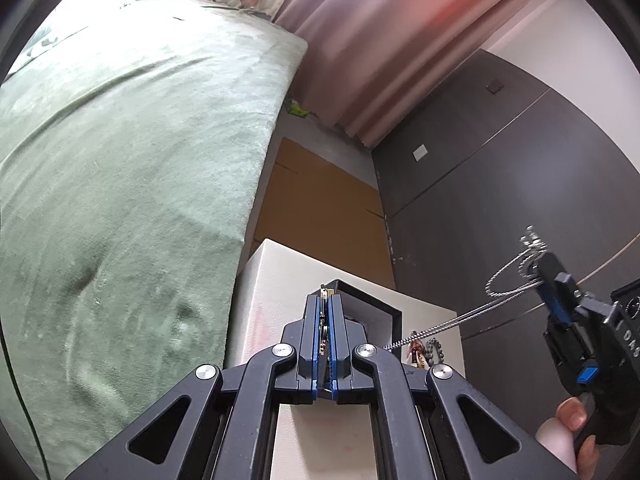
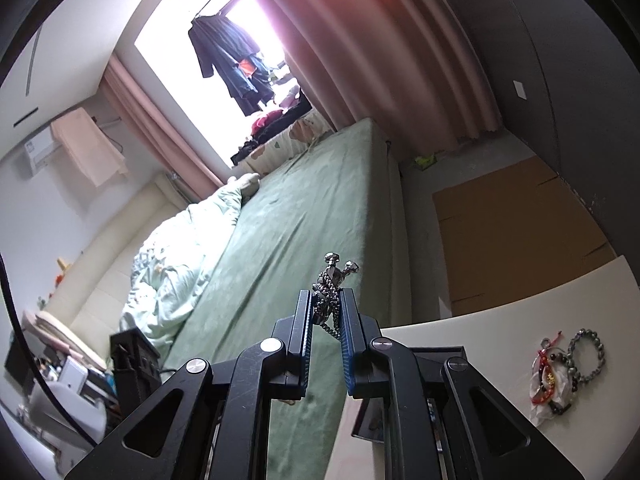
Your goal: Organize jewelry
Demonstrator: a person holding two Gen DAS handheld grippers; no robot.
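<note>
You have the green bed [image 2: 304, 216] as your landmark. At its far end hangs the pink curtain [image 2: 360, 40], with dark clothes [image 2: 228, 52] hung in the bright window beyond it. A rumpled pale quilt [image 2: 180, 256] lies on the bed's left side. On the floor beside the bed's right edge lies flattened brown cardboard [image 1: 320, 208], and past that stands the dark wardrobe [image 1: 500, 168].

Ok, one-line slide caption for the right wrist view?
Right gripper shut on a silver chain necklace lifted above the white table, bead bracelets lying to its right.
</note>
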